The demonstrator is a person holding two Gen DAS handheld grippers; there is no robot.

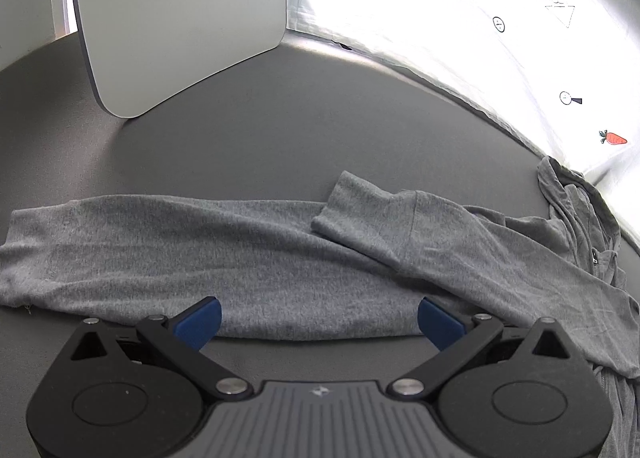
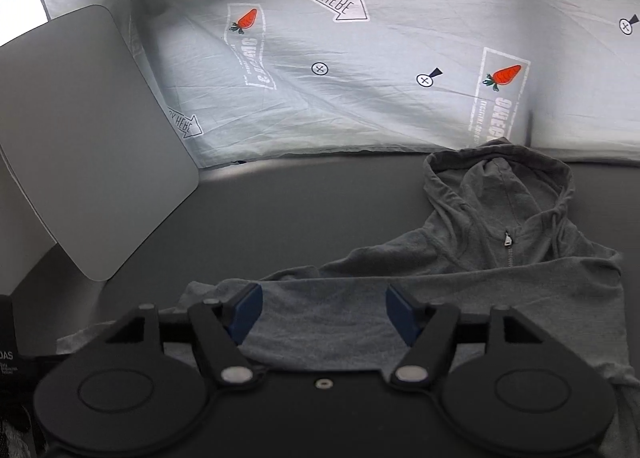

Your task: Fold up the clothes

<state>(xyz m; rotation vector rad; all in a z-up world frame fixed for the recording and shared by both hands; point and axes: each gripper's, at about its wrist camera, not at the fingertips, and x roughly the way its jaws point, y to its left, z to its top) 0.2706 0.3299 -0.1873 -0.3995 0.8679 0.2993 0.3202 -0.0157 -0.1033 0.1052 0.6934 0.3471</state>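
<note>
The grey hoodie lies on the dark table, narrowed into a long strip with a sleeve laid across it, hood toward the printed sheet. Both the left gripper and right gripper hover spread and empty. Judged mid-fold: next, pinching an end to double it lengthwise.

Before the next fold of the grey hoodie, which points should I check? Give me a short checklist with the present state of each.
1. Left claw open: ok, blue pads apart, nothing between them.
2. Right claw open: ok, nothing between its pads.
3. Grey hoodie lies flat on the dark table: not ok, wrinkles near the hood.
4. Sleeve folded across the body: ok.
5. Zipper closed: ok for the part in view.
6. Grey board clear of the hoodie: ok.
</note>
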